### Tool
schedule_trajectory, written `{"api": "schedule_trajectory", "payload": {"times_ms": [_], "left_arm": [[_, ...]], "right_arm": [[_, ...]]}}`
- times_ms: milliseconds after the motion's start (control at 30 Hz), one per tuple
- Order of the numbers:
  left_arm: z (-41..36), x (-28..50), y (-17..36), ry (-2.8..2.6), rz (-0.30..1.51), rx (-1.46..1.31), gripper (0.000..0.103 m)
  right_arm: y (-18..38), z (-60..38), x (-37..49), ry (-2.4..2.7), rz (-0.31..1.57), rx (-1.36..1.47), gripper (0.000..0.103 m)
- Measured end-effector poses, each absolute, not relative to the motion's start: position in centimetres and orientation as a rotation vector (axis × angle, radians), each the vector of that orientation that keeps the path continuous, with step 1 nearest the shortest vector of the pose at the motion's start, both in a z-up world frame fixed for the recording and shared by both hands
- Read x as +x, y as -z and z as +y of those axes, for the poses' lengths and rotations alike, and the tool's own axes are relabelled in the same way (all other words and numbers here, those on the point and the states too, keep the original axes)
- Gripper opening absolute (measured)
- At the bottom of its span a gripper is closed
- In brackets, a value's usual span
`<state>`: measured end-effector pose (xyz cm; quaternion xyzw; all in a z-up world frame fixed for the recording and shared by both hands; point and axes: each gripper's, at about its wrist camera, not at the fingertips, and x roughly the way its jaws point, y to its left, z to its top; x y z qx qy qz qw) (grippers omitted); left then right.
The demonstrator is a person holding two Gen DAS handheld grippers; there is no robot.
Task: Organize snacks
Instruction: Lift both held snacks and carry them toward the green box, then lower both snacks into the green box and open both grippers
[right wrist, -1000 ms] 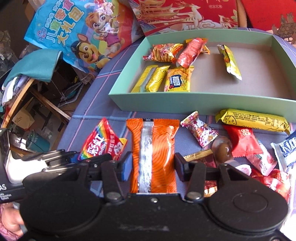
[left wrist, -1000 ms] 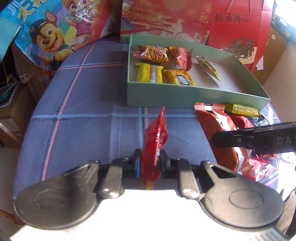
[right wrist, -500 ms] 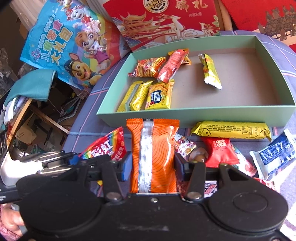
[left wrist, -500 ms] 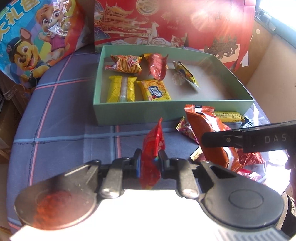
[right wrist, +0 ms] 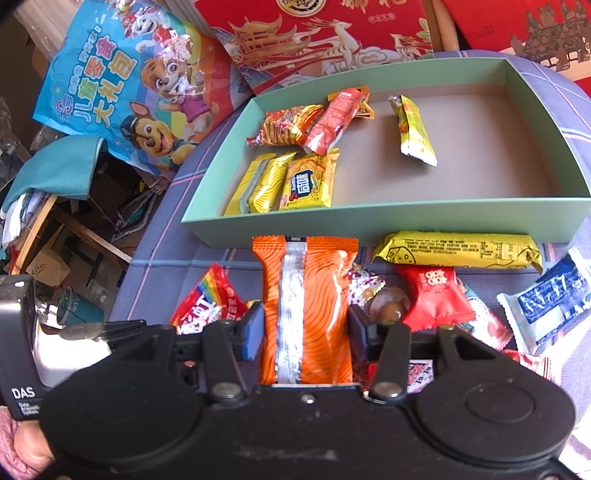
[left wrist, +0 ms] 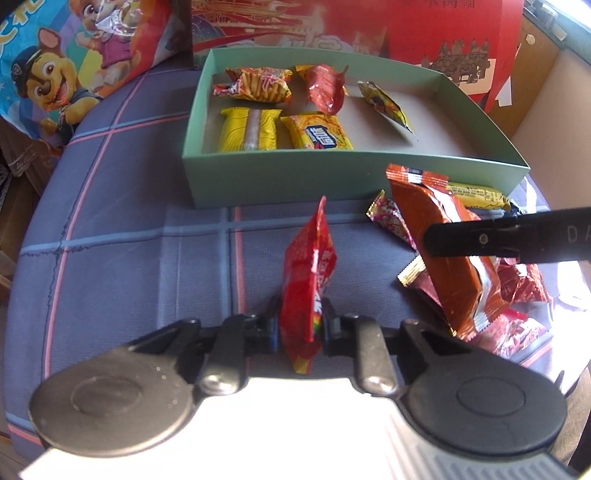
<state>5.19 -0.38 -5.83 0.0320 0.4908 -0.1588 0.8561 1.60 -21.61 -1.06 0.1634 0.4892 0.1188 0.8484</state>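
Note:
My left gripper point(left wrist: 300, 325) is shut on a red rainbow candy packet point(left wrist: 308, 273), held edge-on above the blue checked cloth. My right gripper point(right wrist: 303, 328) is shut on a wide orange snack pack point(right wrist: 306, 295) with a silver seam; the same pack point(left wrist: 439, 243) shows at the right of the left wrist view. Just beyond both stands the green box point(left wrist: 295, 181), its front wall point(right wrist: 369, 218) close to the orange pack's top. Inside lie several wrapped snacks, among them a yellow pack point(left wrist: 247, 129) and a yellow-green stick point(right wrist: 413, 129). The red packet point(right wrist: 210, 306) sits left of the orange pack.
Loose snacks lie on the cloth in front of the box: a long yellow bar point(right wrist: 458, 249), a red candy point(right wrist: 432, 295), a blue-white packet point(right wrist: 546, 299). A cartoon gift bag point(right wrist: 129, 74) and red gift boxes point(right wrist: 314, 33) stand behind. The table edge drops off at left.
Both grippers have drifted closer to the green box with their packets still held. The box now sits nearer and more central in both views.

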Motion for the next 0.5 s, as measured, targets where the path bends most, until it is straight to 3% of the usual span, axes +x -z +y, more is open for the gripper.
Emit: {"api": "schedule_trajectory", "payload": {"times_ms": [233, 500], "left_arm": [[-0.7, 5.1, 0.8, 0.353, 0.916, 0.033, 0.019], [-6.0, 10.8, -2.5, 0.448, 0.860, 0.022, 0.019]], "right_arm": [[-1.4, -22.5, 1.4, -0.278, 0.974, 0.372, 0.047], [-3.8, -27.6, 5.6, -0.158, 0.878, 0.384, 0.047]]}}
